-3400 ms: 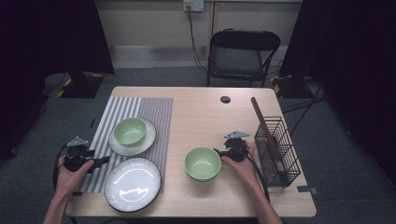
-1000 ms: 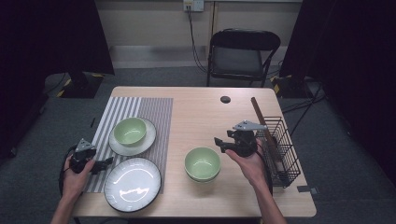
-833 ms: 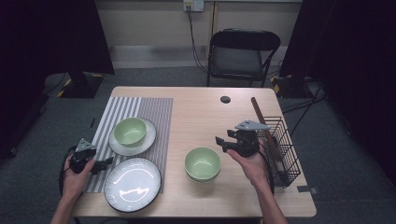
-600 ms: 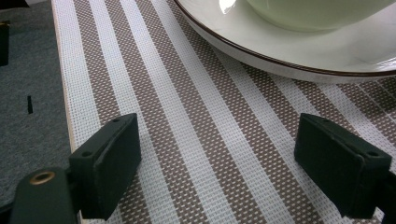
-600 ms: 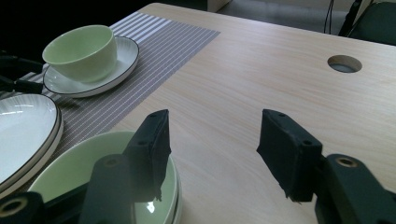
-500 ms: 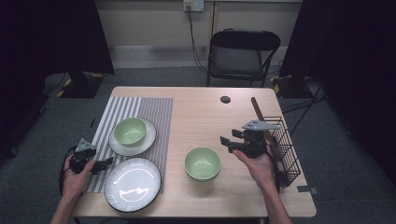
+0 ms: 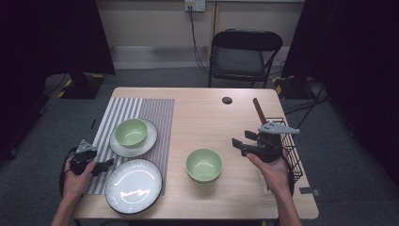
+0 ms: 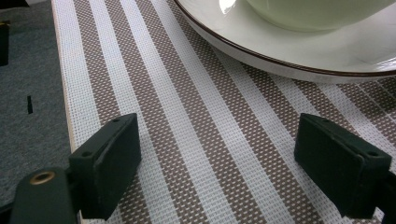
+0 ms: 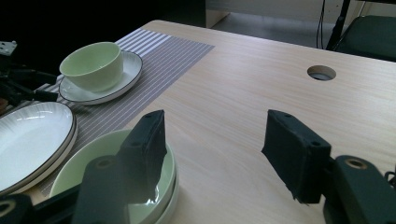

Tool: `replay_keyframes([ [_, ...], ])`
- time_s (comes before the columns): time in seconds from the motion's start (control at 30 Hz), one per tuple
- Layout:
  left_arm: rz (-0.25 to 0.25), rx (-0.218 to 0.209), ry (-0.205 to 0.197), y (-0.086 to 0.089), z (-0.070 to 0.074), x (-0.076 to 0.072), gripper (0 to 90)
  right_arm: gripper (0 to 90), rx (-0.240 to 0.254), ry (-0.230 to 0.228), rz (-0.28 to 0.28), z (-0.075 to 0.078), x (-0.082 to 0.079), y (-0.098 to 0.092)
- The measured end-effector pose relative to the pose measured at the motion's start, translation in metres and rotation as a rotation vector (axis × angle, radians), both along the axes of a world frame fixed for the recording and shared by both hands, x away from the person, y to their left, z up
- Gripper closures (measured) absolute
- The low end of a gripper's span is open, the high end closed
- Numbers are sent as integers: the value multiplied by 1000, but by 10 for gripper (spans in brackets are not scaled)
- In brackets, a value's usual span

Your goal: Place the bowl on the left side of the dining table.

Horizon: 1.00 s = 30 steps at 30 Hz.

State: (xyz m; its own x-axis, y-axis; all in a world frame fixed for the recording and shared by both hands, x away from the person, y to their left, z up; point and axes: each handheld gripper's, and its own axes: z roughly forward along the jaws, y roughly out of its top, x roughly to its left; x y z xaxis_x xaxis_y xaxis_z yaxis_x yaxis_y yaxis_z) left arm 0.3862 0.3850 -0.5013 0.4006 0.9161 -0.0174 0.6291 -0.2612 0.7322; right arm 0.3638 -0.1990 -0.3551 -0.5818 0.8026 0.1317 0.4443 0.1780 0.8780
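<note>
High view puts the green bowl (image 7: 203, 165) on the bare table just left of the right gripper (image 7: 240, 142), whose jaws stand apart and empty, far nearer than the left gripper (image 7: 106, 165).

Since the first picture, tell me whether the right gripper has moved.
Yes. The right gripper has drawn away from the green bowl on the bare table, toward the wire rack, with its jaws open and empty.
</note>
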Motion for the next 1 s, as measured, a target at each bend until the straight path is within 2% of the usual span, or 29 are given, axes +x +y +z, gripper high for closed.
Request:
replay_keyframes([
  [0.23,0,0,0,0,0,0,141,389,20,1,-20,6,-7,-21],
  [0.5,0,0,0,0,0,0,141,397,4,19,-67,4,-16,-45],
  [0.6,0,0,0,0,0,0,140,407,26,12,-78,3,-19,-55],
  [0.67,0,0,0,0,0,0,140,404,28,5,-88,5,-22,-59],
  [0.73,-2,4,1,0,0,0,141,410,52,-3,-89,6,-23,-63],
  [0.8,0,0,0,0,0,0,140,419,48,-13,-101,8,-22,-66],
  [0.87,0,0,0,0,0,0,140,425,51,-6,-104,7,-20,-68],
  [0.97,0,-1,0,0,0,0,140,428,29,13,-108,4,-15,-66],
  [1.0,0,-1,0,0,0,0,140,441,28,6,-119,3,-14,-66],
])
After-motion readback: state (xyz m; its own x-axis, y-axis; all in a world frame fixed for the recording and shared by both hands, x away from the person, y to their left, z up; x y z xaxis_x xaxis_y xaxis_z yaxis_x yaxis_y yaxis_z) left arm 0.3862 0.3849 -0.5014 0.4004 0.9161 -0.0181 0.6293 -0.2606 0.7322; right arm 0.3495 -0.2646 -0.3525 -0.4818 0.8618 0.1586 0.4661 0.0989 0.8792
